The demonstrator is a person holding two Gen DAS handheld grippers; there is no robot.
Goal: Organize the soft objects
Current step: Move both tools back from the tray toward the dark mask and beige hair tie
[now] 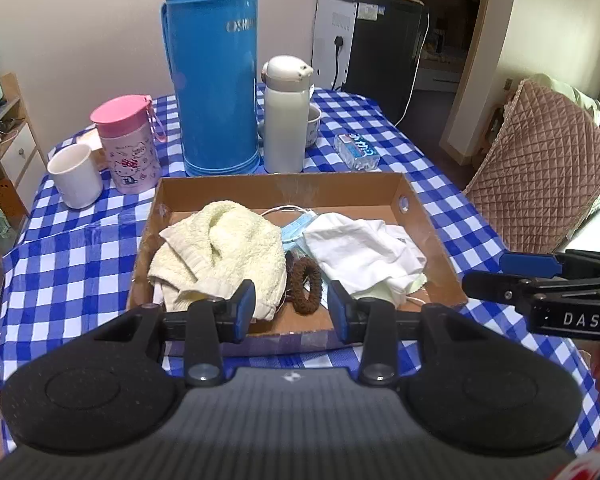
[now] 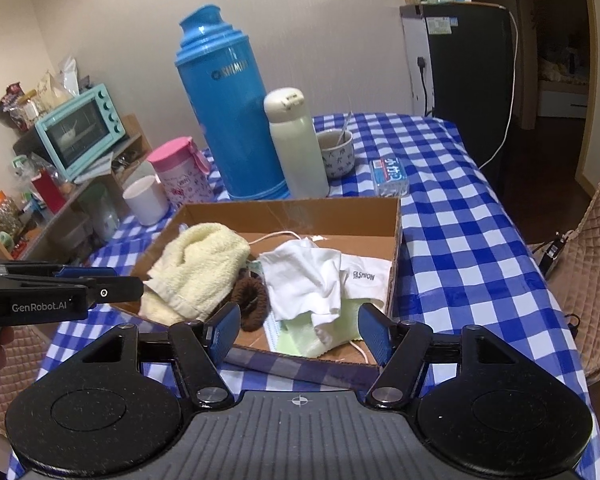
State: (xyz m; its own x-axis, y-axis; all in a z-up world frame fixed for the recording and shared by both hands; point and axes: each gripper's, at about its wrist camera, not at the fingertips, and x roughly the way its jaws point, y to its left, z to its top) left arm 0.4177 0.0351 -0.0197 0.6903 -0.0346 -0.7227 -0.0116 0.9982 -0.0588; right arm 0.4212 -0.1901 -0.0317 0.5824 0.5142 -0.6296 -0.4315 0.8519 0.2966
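Note:
A shallow cardboard tray [image 1: 284,188] [image 2: 300,208] lies on the blue checked tablecloth [image 1: 80,248]. In it are a pale yellow towel [image 1: 228,248] [image 2: 204,264], a brown hair scrunchie [image 1: 306,284] [image 2: 256,304], a blue face mask [image 1: 294,232], a white cloth [image 1: 360,248] [image 2: 312,280] and a light green cloth [image 2: 300,336]. My left gripper [image 1: 291,286] hovers open above the tray's near edge, nothing between its fingers. My right gripper [image 2: 299,312] hangs open over the near right corner, also holding nothing. Each gripper shows in the other's view, the right gripper [image 1: 500,272] and the left gripper [image 2: 112,280].
Behind the tray stand a tall blue thermos [image 1: 216,80], a white bottle [image 1: 286,120], a pink cup [image 1: 130,148], a white mug [image 1: 74,176], a bowl [image 2: 336,152] and a tissue pack [image 1: 358,152]. A quilted chair [image 1: 540,168] is at the right.

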